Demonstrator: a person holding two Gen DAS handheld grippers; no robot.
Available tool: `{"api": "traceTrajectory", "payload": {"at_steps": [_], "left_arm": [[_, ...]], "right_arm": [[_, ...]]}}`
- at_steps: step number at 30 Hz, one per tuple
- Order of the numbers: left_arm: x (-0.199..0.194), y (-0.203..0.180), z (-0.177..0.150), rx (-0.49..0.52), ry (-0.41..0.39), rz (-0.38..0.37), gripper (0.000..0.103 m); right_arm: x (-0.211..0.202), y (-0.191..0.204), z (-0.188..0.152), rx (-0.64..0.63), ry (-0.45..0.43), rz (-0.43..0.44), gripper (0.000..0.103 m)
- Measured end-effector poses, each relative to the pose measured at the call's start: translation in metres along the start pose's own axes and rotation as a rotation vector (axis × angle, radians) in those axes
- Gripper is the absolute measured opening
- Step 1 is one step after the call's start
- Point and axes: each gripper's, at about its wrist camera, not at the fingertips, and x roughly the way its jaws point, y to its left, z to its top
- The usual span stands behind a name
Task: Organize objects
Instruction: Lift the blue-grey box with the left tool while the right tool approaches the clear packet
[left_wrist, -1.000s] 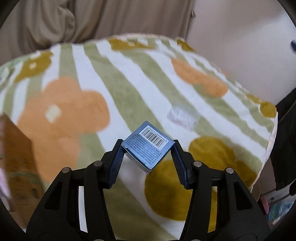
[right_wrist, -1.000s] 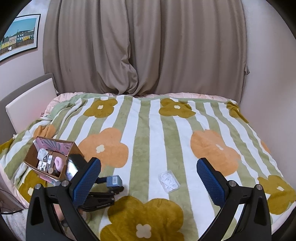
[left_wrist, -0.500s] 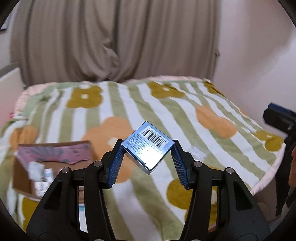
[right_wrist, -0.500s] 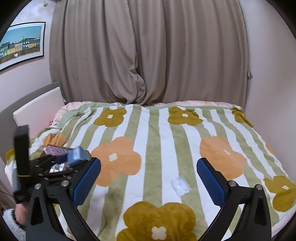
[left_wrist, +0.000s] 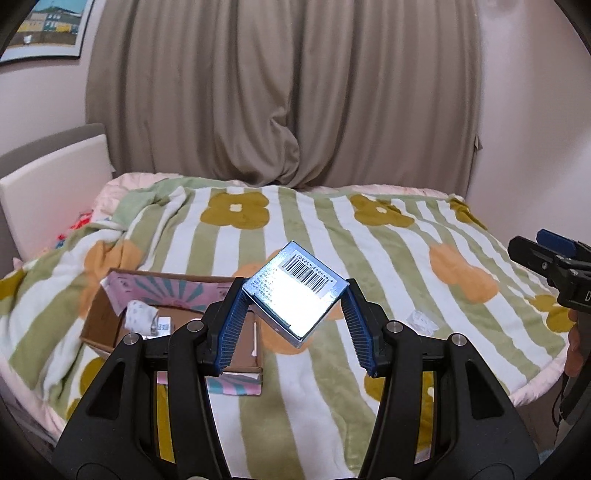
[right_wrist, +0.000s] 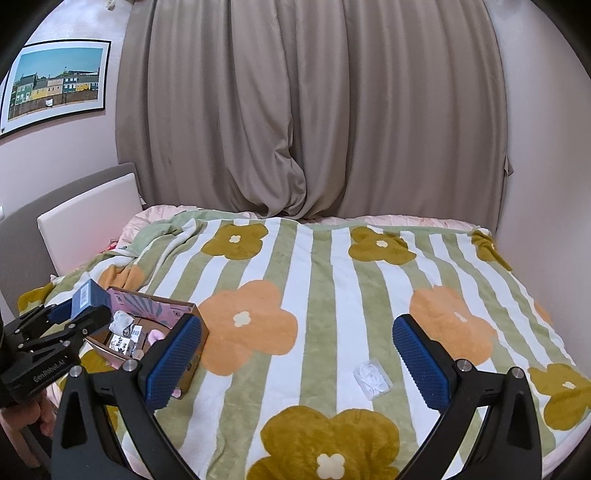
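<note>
My left gripper (left_wrist: 293, 317) is shut on a small blue box (left_wrist: 295, 291) with a barcode, held tilted in the air above the bed. Just below and left of it lies an open cardboard box (left_wrist: 110, 314) with a pink printed flap, holding several small items. From the right wrist view the left gripper (right_wrist: 79, 308) and its blue box (right_wrist: 86, 297) hover over the near left side of the cardboard box (right_wrist: 192, 314). My right gripper (right_wrist: 295, 354) stands open with nothing between its fingers. A clear plastic packet (right_wrist: 372, 377) lies on the blanket ahead of it, also visible as the packet (left_wrist: 423, 322).
A striped flower blanket (right_wrist: 325, 280) covers the bed. A beige curtain (right_wrist: 310, 110) hangs behind it, with a headboard (right_wrist: 85, 221) at the left and a wall at the right. The right gripper's tip (left_wrist: 546, 254) pokes into the left wrist view.
My left gripper rose and swung left with the blue box, from above the bare blanket to above the cardboard box. The right gripper drifted slightly and stayed open.
</note>
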Motion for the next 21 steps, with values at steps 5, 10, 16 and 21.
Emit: {"api": "traceTrajectory", "payload": {"at_steps": [5,10,16,21], "left_arm": [[-0.009,0.002,0.005,-0.006,-0.024,0.012,0.049],[-0.013,0.004,0.008,-0.007,-0.034,0.027,0.049],[-0.016,0.008,0.011,-0.008,-0.037,0.056,0.049],[-0.017,0.014,0.011,-0.025,-0.035,0.082,0.049]], "right_arm": [[-0.003,-0.017,0.007,0.039,-0.011,-0.003,0.103],[0.018,-0.045,0.019,0.051,0.032,-0.008,0.103],[0.094,-0.086,0.005,0.048,0.193,0.021,0.103],[0.175,-0.117,-0.031,0.03,0.379,0.02,0.103]]}}
